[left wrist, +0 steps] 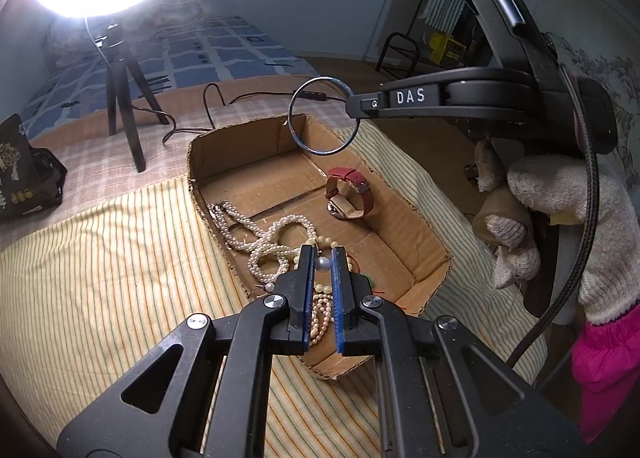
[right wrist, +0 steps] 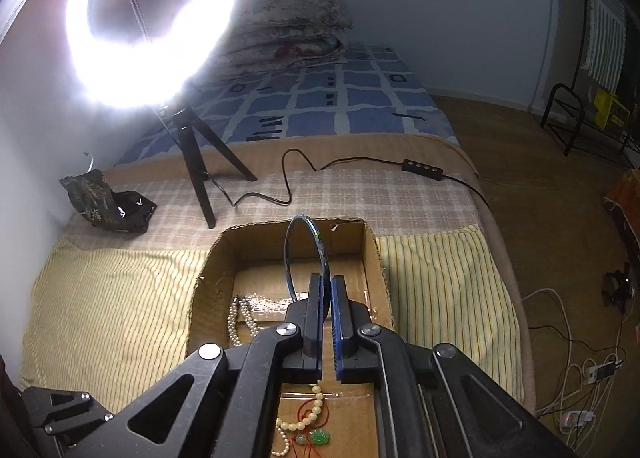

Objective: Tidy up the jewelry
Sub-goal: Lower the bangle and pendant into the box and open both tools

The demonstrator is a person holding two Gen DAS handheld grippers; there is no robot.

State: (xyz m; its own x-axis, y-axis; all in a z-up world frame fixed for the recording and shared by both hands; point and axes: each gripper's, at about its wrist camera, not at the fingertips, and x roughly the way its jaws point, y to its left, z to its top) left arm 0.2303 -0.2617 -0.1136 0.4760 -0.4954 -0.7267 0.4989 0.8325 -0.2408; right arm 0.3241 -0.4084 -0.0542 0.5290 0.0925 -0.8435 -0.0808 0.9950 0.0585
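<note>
Left wrist view: left gripper (left wrist: 322, 264) low over the cardboard box (left wrist: 400, 194), jaws narrowed around a grey pearl earring (left wrist: 323, 263), apparently pinching it above the pearl necklaces (left wrist: 264, 246). Red-strapped watch (left wrist: 347, 194) upright by the far wall. Right gripper (left wrist: 354, 108) pinching a thin bangle (left wrist: 320, 116) over the box's far end.

Right wrist view: right gripper (right wrist: 328, 290) nearly closed on the bangle (right wrist: 306, 254), held upright above the box (right wrist: 376, 254). Best lowered onto bare cardboard beyond the pearls (right wrist: 240, 318), clear of the beaded bracelet with green charm (right wrist: 312, 424), then released gently to avoid rolling or tangling.
</note>
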